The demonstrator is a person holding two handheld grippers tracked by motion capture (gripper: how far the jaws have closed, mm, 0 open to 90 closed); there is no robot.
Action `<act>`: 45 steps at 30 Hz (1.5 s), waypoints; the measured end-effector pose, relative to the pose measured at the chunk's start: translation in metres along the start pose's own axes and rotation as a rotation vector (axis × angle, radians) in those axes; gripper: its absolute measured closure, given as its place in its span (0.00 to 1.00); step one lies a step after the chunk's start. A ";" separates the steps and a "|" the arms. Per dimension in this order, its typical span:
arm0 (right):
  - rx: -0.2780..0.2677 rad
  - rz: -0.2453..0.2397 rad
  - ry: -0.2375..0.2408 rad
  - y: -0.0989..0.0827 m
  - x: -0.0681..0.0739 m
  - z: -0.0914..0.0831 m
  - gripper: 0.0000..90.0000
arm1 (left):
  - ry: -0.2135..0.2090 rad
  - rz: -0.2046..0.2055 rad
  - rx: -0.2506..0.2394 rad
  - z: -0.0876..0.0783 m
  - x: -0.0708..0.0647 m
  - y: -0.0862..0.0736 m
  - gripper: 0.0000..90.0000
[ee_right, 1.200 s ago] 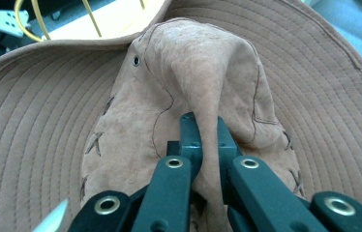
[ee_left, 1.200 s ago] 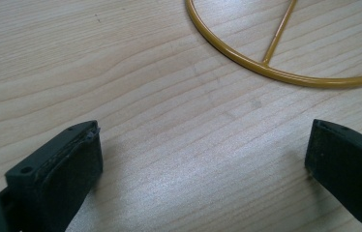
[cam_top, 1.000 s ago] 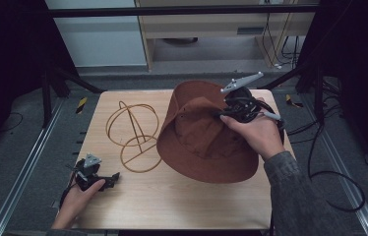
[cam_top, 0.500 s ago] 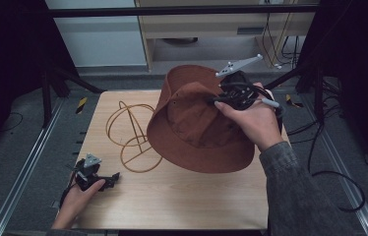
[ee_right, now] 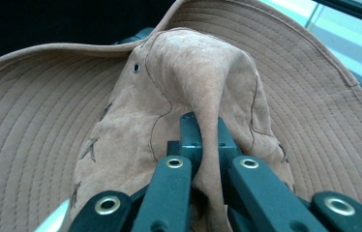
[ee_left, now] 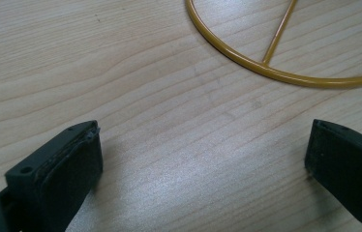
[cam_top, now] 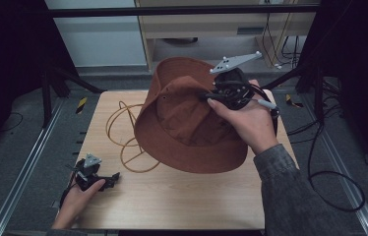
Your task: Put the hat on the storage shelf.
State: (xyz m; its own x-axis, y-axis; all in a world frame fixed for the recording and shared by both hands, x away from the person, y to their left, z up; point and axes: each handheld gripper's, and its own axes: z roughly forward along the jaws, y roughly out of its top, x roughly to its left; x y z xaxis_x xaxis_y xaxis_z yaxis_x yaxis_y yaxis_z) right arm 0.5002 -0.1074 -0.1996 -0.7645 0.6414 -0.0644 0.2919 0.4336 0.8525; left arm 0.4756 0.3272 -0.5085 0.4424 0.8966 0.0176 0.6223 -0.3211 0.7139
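Note:
A brown suede hat (cam_top: 187, 123) with a wide stitched brim hangs in the air over the table, tilted toward the left. My right gripper (cam_top: 210, 97) is shut on a pinched fold of the hat's crown (ee_right: 208, 101), its jaws clamped on the fabric. Under and left of the hat stands a yellow wire hat stand (cam_top: 123, 132); its base ring (ee_left: 285, 72) lies on the wood ahead of my left gripper (cam_top: 110, 178). That gripper rests at the table's front left corner, open, jaws wide apart with nothing between them (ee_left: 203, 159).
The wooden table (cam_top: 182, 196) sits between grey floor rails. Black cables (cam_top: 329, 162) trail on the floor at the right. A cabinet (cam_top: 201, 24) and dark frame legs stand behind the table.
My right gripper has lifted the hat higher and carried it a little toward the left, over the wire stand. The left gripper has stayed where it was.

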 end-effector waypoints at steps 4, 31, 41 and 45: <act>-0.009 -0.006 0.006 0.004 0.005 0.004 0.99 | 0.000 0.000 0.002 0.000 0.000 0.000 0.00; -0.053 -0.021 0.062 0.047 0.036 0.069 0.98 | 0.000 -0.001 0.004 0.000 0.000 0.000 0.00; -0.067 -0.001 0.082 0.060 0.036 0.084 0.98 | -0.001 0.000 0.004 0.000 0.000 0.000 0.00; -0.069 0.007 0.086 0.063 0.038 0.091 0.98 | 0.000 0.001 0.004 0.000 0.000 0.000 0.00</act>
State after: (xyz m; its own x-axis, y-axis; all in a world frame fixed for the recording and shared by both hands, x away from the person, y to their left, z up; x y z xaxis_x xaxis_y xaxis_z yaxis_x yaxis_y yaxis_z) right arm 0.5418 0.0021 -0.1961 -0.8098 0.5865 -0.0157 0.2596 0.3823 0.8868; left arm 0.4757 0.3274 -0.5081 0.4432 0.8963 0.0182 0.6243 -0.3231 0.7112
